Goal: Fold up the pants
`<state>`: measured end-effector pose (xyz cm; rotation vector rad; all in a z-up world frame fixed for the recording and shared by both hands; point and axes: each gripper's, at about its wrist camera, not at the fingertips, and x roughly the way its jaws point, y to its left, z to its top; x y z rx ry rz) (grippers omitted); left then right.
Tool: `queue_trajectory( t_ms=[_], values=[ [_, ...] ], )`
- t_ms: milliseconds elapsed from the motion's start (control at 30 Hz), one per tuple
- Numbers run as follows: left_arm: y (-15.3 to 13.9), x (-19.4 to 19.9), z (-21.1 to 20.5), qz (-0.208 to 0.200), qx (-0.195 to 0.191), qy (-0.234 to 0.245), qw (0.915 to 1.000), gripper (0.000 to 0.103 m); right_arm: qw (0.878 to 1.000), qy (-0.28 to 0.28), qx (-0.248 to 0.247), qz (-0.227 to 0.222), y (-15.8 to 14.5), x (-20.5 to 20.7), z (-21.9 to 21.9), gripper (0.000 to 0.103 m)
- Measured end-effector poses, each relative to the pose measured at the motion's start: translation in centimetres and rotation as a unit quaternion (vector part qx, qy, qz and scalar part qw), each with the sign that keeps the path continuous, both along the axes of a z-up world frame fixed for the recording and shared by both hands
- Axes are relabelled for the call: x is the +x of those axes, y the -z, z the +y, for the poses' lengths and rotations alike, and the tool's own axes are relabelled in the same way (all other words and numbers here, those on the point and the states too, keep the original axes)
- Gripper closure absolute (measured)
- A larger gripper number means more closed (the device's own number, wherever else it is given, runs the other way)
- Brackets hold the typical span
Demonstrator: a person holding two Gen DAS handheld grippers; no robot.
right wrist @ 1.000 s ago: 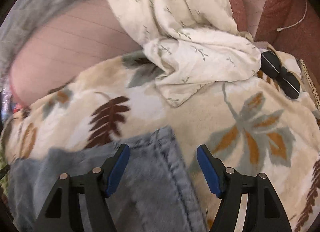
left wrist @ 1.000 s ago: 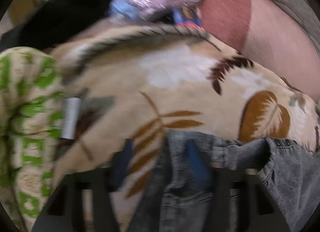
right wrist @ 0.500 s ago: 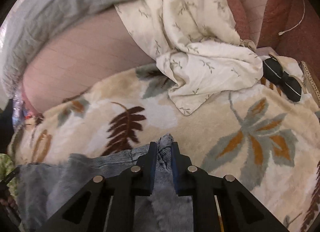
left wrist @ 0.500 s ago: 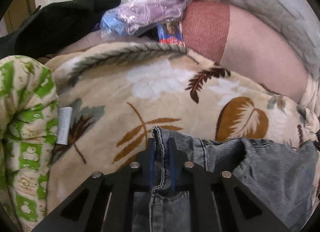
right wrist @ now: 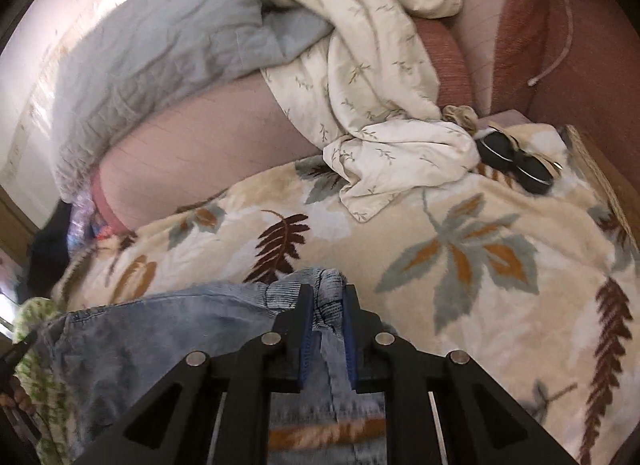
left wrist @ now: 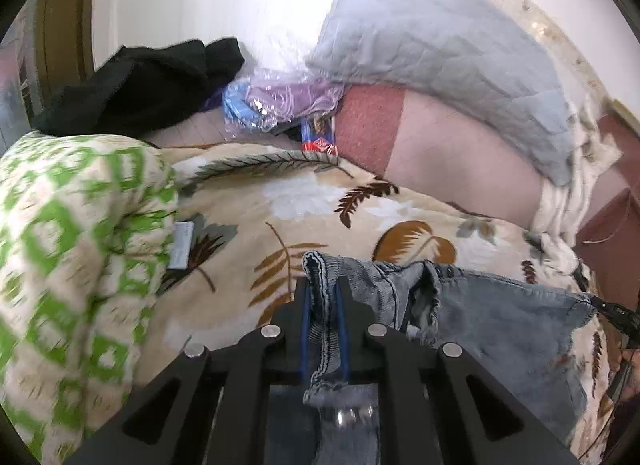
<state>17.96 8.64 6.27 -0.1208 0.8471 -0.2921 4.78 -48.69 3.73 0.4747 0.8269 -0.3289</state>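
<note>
The faded blue-grey denim pants (left wrist: 500, 317) hang stretched between the left hand-held gripper (left wrist: 323, 297) and right hand-held gripper (right wrist: 328, 301), each pinching a ribbed waistband edge.

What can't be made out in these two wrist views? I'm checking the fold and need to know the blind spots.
- Jeans, left wrist view: the lower part is hidden behind the left gripper and cut off by the bottom edge.
- Jeans, right wrist view: the legs run off the bottom edge behind the right gripper.
- Green patterned bedding, left wrist view: blurred.
- Small packet, left wrist view: print too small to read.
</note>
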Motion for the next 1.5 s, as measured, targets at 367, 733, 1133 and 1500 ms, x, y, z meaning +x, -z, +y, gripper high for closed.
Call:
queue_trajectory(
  t_ms=[367, 733, 1133, 1500],
  values=[
    [0.9, -14.1, 5.8, -0.026, -0.015, 0.016, 0.9994, 0.092, 0.999, -0.003, 0.028, -0.038, -1.0, -12.6, 1.5, 0.088],
    [8.8, -22.0, 12.4, 0.056, 0.037, -0.035, 0.9971, 0.101, 0.998, -0.020, 0.053, 0.021, 4.9, -22.4, 3.1, 0.084],
    [3.7, -21.9, 8.3, 0.007, 0.011, 0.018, 0.9998, 0.095, 0.999, -0.019, 0.029, 0.042, 2.7, -22.7, 4.1, 0.037],
    [5.3, -21.6, -3.7, 0.004, -0.019, 0.071, 0.9973, 0.056, 0.986, -0.081, 0.147, -0.001, 4.1, -20.7, 10.5, 0.037]
  ],
)
